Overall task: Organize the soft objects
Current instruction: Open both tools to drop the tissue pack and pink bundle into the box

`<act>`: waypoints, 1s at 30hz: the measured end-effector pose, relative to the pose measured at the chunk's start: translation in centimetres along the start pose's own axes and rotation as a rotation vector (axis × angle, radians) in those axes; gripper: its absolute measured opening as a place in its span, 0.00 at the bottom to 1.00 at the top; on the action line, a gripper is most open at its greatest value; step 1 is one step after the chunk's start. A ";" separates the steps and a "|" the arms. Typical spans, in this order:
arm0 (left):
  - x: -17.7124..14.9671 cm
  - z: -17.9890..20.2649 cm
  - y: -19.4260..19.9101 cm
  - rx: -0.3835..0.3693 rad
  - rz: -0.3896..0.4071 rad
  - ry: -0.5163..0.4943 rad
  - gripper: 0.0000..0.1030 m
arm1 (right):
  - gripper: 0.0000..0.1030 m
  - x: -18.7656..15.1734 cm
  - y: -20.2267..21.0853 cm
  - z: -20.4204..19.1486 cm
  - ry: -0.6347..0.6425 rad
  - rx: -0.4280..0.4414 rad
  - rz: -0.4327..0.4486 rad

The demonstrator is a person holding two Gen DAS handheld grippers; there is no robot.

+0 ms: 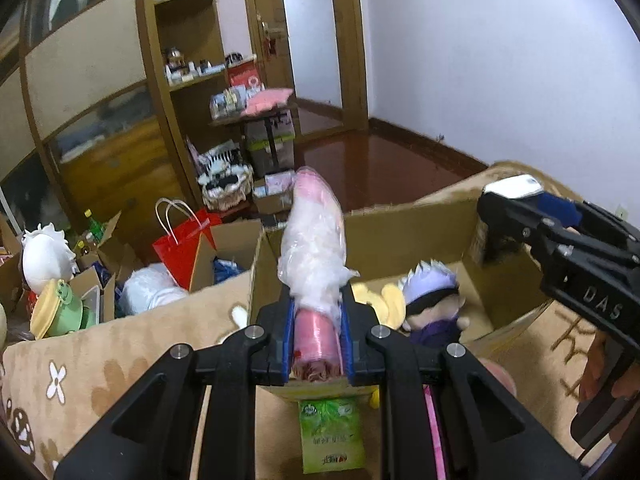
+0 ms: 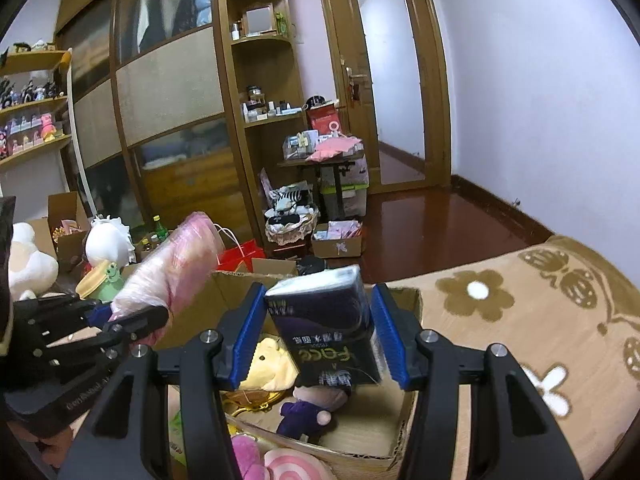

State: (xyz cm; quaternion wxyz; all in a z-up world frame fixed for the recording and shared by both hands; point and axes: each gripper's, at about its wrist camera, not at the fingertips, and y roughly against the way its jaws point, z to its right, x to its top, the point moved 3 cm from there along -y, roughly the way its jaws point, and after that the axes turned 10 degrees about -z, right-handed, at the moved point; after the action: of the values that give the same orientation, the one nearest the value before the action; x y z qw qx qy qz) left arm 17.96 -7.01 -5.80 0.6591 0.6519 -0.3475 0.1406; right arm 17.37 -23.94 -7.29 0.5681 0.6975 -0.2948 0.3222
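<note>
My left gripper point(image 1: 316, 312) is shut on a pink roll wrapped in clear plastic point(image 1: 314, 240) and holds it above the near edge of an open cardboard box point(image 1: 400, 232). The roll also shows in the right wrist view point(image 2: 172, 264). My right gripper point(image 2: 320, 328) has its jaws apart around a dark tissue pack point(image 2: 324, 328), which tilts and seems to touch only the right pad, above the box point(image 2: 360, 436). Inside the box lie a purple-haired doll point(image 1: 432, 304) and a yellow plush point(image 1: 380, 300). The right gripper with the pack shows in the left wrist view point(image 1: 516, 200).
The box stands on a beige flowered blanket point(image 2: 520, 320). A green wipes pack point(image 1: 332, 432) lies under my left gripper. Pink plush toys point(image 2: 276, 464) lie by the box's near edge. Beyond are a red bag point(image 1: 180, 240), other boxes, toys and wooden shelves.
</note>
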 end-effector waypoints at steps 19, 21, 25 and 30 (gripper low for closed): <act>-0.4 -2.4 0.6 0.036 -0.092 0.079 0.27 | 0.70 -1.2 -0.4 0.1 -0.035 0.022 -0.091; -0.5 -2.7 1.4 0.044 -0.084 0.084 0.42 | 0.77 -1.1 0.4 0.0 -0.037 0.018 -0.084; -0.8 -2.9 2.6 0.035 -0.093 0.084 0.57 | 0.95 -1.0 1.4 -0.6 -0.018 0.007 -0.081; -1.7 -3.5 3.7 0.043 -0.116 0.104 0.82 | 1.00 -1.3 2.4 -1.4 -0.026 0.028 -0.095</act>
State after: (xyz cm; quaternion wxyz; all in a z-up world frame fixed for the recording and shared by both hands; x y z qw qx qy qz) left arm 15.32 -2.79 -3.72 0.6692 0.6768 -0.2712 0.1434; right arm 14.53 -22.90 -6.65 0.5689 0.7230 -0.2640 0.2897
